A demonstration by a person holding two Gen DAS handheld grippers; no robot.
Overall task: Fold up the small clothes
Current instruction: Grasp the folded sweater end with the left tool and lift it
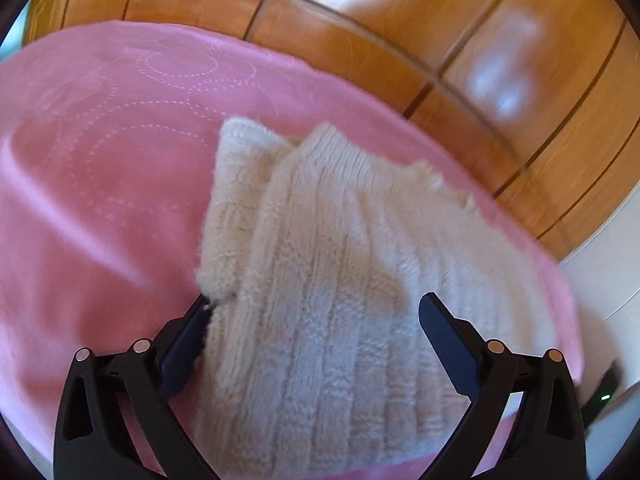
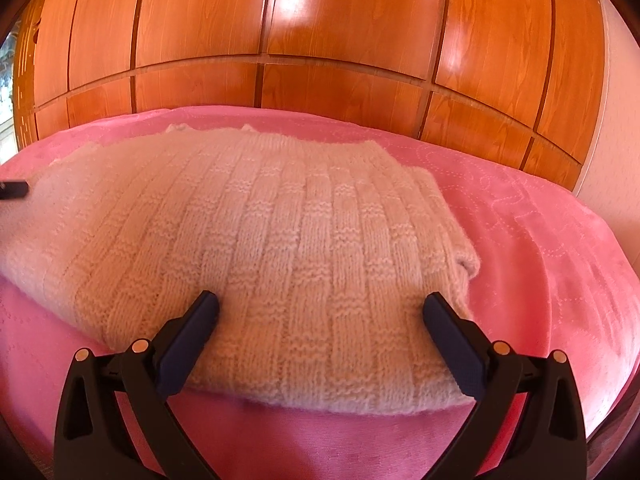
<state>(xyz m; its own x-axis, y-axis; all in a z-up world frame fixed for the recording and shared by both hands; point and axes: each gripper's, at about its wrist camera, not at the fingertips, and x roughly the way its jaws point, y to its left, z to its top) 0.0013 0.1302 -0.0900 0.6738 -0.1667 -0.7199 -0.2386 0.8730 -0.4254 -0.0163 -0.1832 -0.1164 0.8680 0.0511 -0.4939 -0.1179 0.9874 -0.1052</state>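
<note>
Evidently both hand-held grippers, left [image 1: 316, 308] and right [image 2: 322, 306], hang spread, gripping nothing, over the sweater [image 2: 248, 224], which lies partly folded on the pink bed [image 2: 540, 240], probably poised for another fold.

In the upper part of both views I see a wooden wardrobe [image 2: 320, 40] with glossy orange-brown panels and dark grooves between them. Below it lies a pink blanket [image 1: 100, 200] with stitched dotted circles. At the lower right of the left view, a dark device [image 1: 602, 398] shows a small green light.
</note>
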